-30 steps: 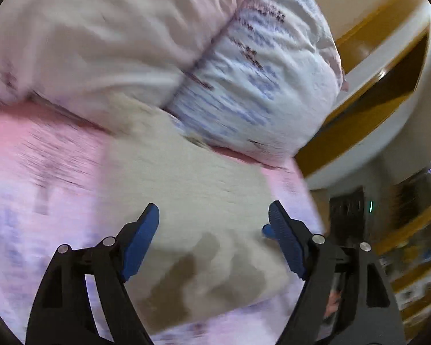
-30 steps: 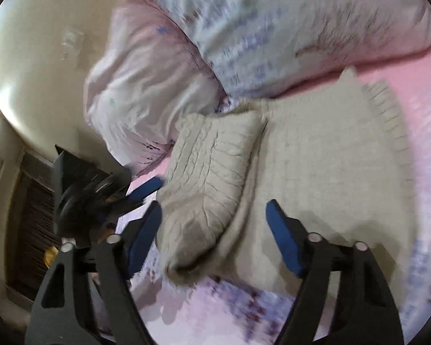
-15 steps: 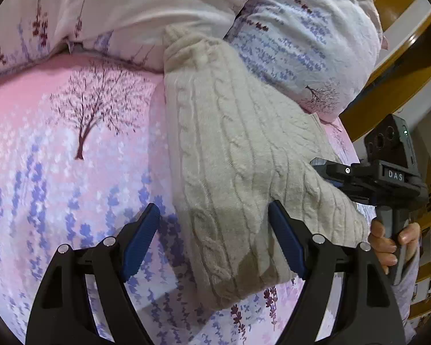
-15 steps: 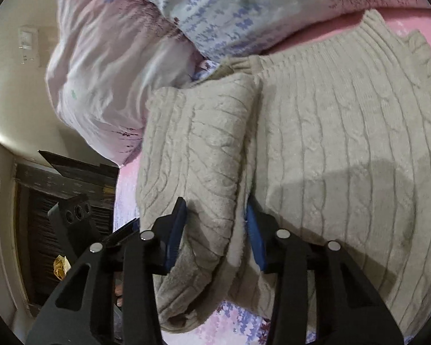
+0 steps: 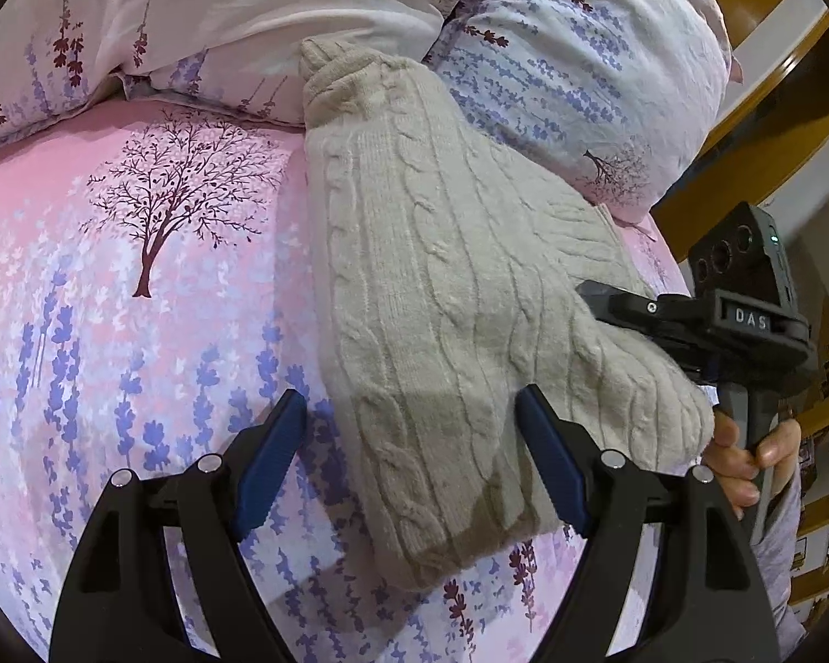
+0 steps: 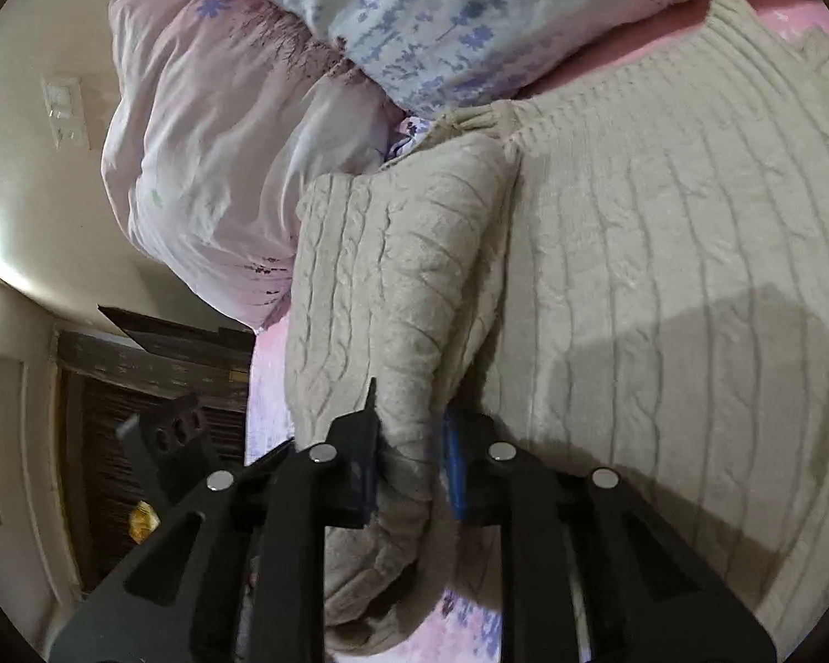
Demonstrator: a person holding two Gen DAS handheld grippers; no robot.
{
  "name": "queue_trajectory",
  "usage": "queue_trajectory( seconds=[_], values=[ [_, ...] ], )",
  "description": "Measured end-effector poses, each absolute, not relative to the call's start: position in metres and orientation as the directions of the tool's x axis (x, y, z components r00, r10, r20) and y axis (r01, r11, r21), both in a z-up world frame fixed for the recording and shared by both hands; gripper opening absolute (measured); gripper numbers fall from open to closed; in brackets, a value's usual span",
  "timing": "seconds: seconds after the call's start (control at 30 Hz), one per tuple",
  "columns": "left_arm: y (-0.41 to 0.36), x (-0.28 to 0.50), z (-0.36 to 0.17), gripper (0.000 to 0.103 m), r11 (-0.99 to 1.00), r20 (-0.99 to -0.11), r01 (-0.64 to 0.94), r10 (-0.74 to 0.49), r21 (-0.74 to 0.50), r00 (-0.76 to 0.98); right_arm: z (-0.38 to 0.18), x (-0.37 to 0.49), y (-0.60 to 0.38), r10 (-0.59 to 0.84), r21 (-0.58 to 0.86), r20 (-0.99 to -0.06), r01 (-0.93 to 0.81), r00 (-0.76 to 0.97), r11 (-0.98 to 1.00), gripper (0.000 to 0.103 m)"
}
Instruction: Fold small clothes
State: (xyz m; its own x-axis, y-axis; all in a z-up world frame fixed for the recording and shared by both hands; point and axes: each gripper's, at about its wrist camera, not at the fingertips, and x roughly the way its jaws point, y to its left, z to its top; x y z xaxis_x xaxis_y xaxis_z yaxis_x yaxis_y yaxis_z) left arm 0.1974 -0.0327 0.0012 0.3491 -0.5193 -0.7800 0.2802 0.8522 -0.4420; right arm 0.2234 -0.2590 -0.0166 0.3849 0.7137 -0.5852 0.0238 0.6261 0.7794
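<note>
A beige cable-knit sweater (image 5: 442,298) lies on a pink flowered bedsheet (image 5: 110,287), its far end against the pillows. My left gripper (image 5: 412,442) is open just above the sweater's near edge, its blue pads either side of the knit. My right gripper (image 6: 409,469) is shut on the sweater's folded-over left part (image 6: 392,287), close to its cuff end. The right gripper also shows in the left wrist view (image 5: 691,326), held by a hand at the sweater's right edge. The sweater's body (image 6: 663,254) spreads flat to the right.
Two flowered pillows (image 5: 569,55) and a pale quilt (image 5: 221,5) lie behind the sweater. A yellow wooden headboard (image 5: 774,83) is at the right. In the right wrist view a cream wall (image 6: 22,127) and dark wooden furniture (image 6: 110,414) are beyond the bed's edge.
My right gripper closed on the folded sleeve part of the sweater. My left gripper swung down over the bed, stayed open, and settled near the sweater's near edge.
</note>
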Motion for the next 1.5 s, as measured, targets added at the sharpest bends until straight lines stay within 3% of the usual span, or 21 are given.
queue_trajectory(
  seconds=[0.23, 0.4, 0.47, 0.6, 0.8, 0.9, 1.0, 1.03, 1.07, 1.1, 1.17, 1.23, 1.3, 1.4, 1.5],
  values=[
    [-0.028, 0.196, 0.015, 0.082, 0.803, -0.713, 0.288, -0.596, -0.522, 0.368, 0.063, 0.213, -0.274, 0.574, 0.655, -0.567, -0.1, 0.59, 0.749, 0.013],
    [-0.033, 0.192, 0.029, 0.082, 0.784, -0.676, 0.334, -0.621, -0.524, 0.397, 0.099, 0.192, -0.319, 0.437, 0.587, -0.541, -0.049, 0.719, 0.808, 0.013],
    [-0.036, 0.192, 0.028, 0.082, 0.783, -0.679, 0.338, -0.621, -0.522, 0.392, 0.089, 0.183, -0.345, 0.376, 0.583, -0.556, 0.025, 0.741, 0.812, 0.013],
    [-0.044, 0.197, 0.019, 0.082, 0.774, -0.686, 0.325, -0.632, -0.543, 0.361, 0.014, 0.178, -0.377, 0.346, 0.561, -0.726, 0.221, 0.595, 0.798, 0.013],
    [-0.052, 0.2, 0.015, 0.082, 0.758, -0.684, 0.325, -0.652, -0.566, 0.328, 0.013, 0.164, -0.388, 0.4, 0.647, -0.652, 0.196, 0.644, 0.737, 0.013],
    [-0.058, 0.201, 0.014, 0.082, 0.745, -0.678, 0.34, -0.665, -0.574, 0.313, 0.003, 0.168, -0.388, 0.351, 0.57, -0.717, 0.217, 0.602, 0.793, 0.015],
    [-0.063, 0.204, 0.01, 0.082, 0.735, -0.68, 0.328, -0.676, -0.594, 0.284, 0.004, 0.165, -0.396, 0.361, 0.58, -0.718, 0.224, 0.596, 0.783, 0.022],
    [-0.066, 0.205, 0.008, 0.082, 0.73, -0.679, 0.325, -0.681, -0.601, 0.275, 0.009, 0.166, -0.398, 0.359, 0.587, -0.708, 0.223, 0.609, 0.778, 0.032],
    [-0.068, 0.206, 0.007, 0.082, 0.73, -0.68, 0.32, -0.682, -0.604, 0.269, 0.015, 0.166, -0.402, 0.346, 0.592, -0.693, 0.225, 0.633, 0.774, 0.049],
    [-0.07, 0.208, 0.005, 0.082, 0.73, -0.682, 0.313, -0.681, -0.607, 0.268, 0.02, 0.167, -0.405, 0.321, 0.585, -0.686, 0.233, 0.652, 0.777, 0.054],
    [-0.077, 0.211, 0.004, 0.082, 0.734, -0.686, 0.308, -0.677, -0.605, 0.267, 0.022, 0.178, -0.407, 0.312, 0.581, -0.689, 0.241, 0.654, 0.777, 0.054],
    [-0.082, 0.214, 0.003, 0.082, 0.744, -0.696, 0.302, -0.666, -0.596, 0.268, 0.015, 0.192, -0.411, 0.331, 0.593, -0.699, 0.254, 0.635, 0.764, 0.048],
    [-0.086, 0.218, 0.001, 0.082, 0.752, -0.704, 0.297, -0.657, -0.589, 0.269, 0.005, 0.206, -0.405, 0.343, 0.587, -0.715, 0.257, 0.609, 0.767, 0.019],
    [-0.089, 0.221, 0.001, 0.081, 0.754, -0.706, 0.301, -0.655, -0.584, 0.27, 0.009, 0.209, -0.398, 0.302, 0.541, -0.71, 0.219, 0.636, 0.812, 0.009],
    [-0.091, 0.223, 0.0, 0.081, 0.753, -0.708, 0.312, -0.655, -0.579, 0.265, 0.024, 0.206, -0.405, 0.277, 0.554, -0.659, 0.202, 0.699, 0.808, 0.008]
  ],
)
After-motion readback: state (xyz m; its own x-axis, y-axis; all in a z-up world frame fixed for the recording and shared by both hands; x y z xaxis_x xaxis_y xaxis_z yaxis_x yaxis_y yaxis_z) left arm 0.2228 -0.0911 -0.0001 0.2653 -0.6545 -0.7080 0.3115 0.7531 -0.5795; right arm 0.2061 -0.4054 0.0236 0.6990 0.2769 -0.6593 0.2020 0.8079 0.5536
